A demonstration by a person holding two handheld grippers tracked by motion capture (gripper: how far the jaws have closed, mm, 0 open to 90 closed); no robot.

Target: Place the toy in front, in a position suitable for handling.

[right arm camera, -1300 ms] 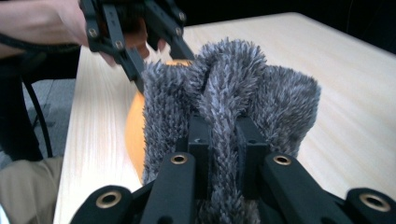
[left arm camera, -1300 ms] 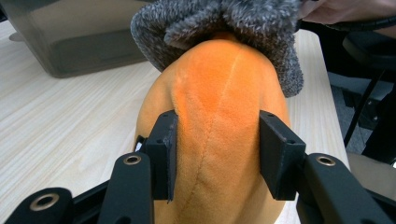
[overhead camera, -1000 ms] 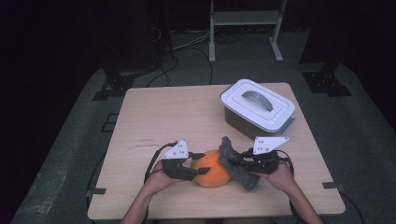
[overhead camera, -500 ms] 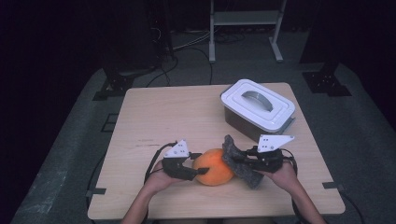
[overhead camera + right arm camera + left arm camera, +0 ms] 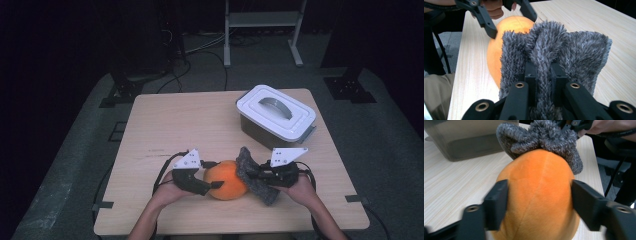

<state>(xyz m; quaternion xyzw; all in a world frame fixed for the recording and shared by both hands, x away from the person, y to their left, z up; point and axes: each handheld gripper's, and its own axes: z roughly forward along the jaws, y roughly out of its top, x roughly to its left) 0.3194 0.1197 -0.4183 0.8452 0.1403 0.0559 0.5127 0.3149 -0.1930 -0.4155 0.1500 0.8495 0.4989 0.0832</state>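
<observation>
The orange plush ball (image 5: 226, 180) sits near the front edge of the wooden table (image 5: 170, 120), between my two hands, with the fuzzy grey cloth (image 5: 252, 174) pressed against its right side. My left gripper (image 5: 214, 175) has its jaws set around the ball, one on each flank; they have just been opening and now lie close along it rather than biting in, while my right gripper (image 5: 540, 68) is clamped tight on a bunched fold of the cloth. Well behind on the right stands the white lidded box (image 5: 275, 115).
</observation>
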